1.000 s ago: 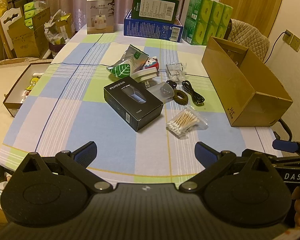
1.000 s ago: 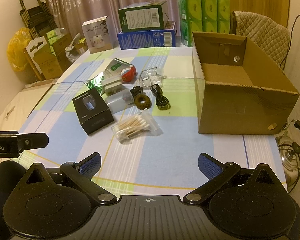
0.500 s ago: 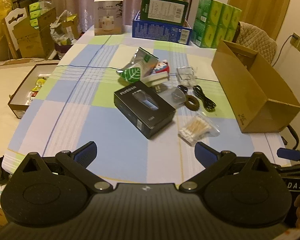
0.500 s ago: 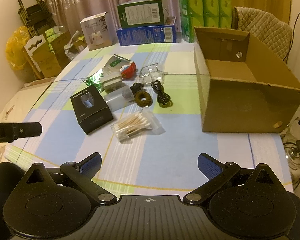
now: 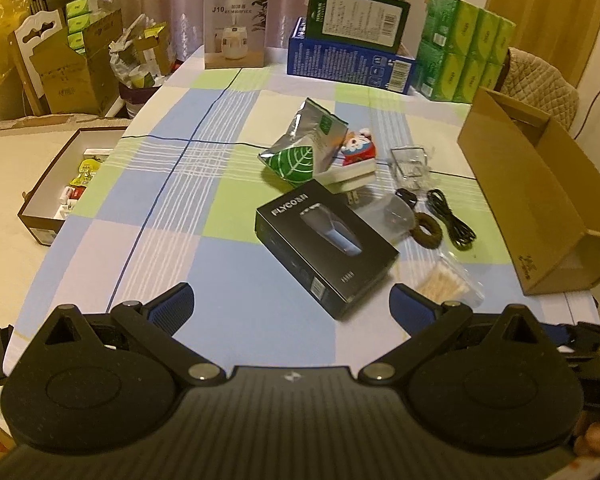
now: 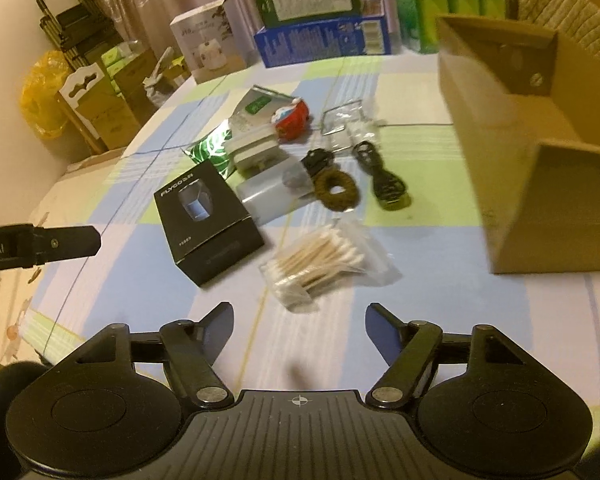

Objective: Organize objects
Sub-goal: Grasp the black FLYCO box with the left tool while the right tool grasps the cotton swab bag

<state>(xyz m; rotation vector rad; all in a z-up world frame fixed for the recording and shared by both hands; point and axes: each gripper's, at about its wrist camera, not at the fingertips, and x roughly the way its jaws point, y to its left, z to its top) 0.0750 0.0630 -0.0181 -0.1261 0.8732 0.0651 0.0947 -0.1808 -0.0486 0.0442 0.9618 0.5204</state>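
Note:
A black shaver box [image 5: 326,242] [image 6: 208,220] lies mid-table among small items: a bag of cotton swabs [image 6: 322,258] [image 5: 448,282], a silver leaf-print pouch [image 5: 304,148], a red figurine [image 6: 294,118], a brown hair tie [image 6: 336,190] and a coiled black cable [image 6: 384,180]. An open cardboard box [image 5: 540,200] [image 6: 540,152] stands at the right. My left gripper [image 5: 292,300] is open, just short of the shaver box. My right gripper [image 6: 300,320] is open, close in front of the swab bag. Both hold nothing.
At the table's far end stand a white humidifier box [image 5: 236,28], stacked green and blue boxes [image 5: 352,40] and green tissue packs [image 5: 464,56]. A low tray of small items [image 5: 66,184] and cartons sit off the left edge. A padded chair [image 5: 540,92] stands behind the cardboard box.
Both grippers have moved forward toward the pile, so the shaver box and swab bag loom larger. The right gripper's fingers have drawn closer together and it turned left.

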